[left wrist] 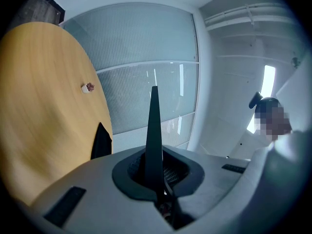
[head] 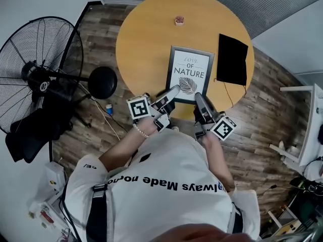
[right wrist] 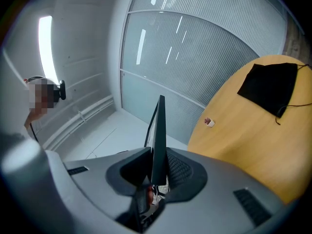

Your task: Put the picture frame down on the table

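While clamped along its lower edge, lies print-up at head-view centre over the round bench (head: 146, 39): picture frame (head: 190, 72). Pinched at lower left by left claw (head: 173, 91), closed tight on the thin edge; at lower right by right claw (head: 200, 98), likewise closed on it. Contact with bench: cannot tell. Further upper right, black cloth (head: 232, 59).

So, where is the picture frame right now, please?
In the head view the picture frame is over the near side of the round table, held at its bottom corners by the left gripper and right gripper, with the black cloth to its right.
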`<state>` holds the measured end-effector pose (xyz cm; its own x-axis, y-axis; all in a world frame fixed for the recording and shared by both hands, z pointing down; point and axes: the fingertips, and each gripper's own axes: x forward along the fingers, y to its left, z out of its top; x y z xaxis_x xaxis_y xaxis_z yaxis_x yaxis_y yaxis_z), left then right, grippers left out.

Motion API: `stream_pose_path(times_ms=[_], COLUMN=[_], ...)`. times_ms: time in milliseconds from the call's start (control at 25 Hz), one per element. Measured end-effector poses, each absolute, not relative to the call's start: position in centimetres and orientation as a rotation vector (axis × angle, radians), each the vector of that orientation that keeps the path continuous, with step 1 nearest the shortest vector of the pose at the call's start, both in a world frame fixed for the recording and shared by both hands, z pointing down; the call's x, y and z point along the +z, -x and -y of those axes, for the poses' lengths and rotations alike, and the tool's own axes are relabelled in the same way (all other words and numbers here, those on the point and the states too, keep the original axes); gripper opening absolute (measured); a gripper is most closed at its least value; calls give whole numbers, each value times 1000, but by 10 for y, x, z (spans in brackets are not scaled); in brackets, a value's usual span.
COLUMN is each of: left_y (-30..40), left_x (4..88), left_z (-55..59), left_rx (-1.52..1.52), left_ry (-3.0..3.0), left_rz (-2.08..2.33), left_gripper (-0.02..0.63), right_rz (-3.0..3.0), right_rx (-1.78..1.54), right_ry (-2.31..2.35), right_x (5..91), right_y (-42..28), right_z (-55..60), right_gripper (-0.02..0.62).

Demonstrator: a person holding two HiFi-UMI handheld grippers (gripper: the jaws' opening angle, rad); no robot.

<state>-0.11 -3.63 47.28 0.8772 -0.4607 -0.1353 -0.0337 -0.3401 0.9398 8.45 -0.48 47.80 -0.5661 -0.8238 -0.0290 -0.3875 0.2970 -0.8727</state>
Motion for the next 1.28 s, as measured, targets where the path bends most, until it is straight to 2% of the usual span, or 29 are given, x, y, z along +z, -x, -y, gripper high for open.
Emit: stream_pose_path(times_ms=[440,680,1280], left_y=[28,-5,-2], left_x=[488,488,493], left_z=[122,127,125], left_rx=[-450,-423,-403], left_ry=[-1841,-1880,-1880], left_rz=[365,372,396], left_gripper=[35,35,35], right_rz=[-2081,-2066,-2080], right_rx=[-1246,-1233,-1245], right_ry=[1106,1099,1092], right_x=[492,492,494], right_y=[-58,-92,-91], right_z=[91,93,93], right_gripper=[98,98,98])
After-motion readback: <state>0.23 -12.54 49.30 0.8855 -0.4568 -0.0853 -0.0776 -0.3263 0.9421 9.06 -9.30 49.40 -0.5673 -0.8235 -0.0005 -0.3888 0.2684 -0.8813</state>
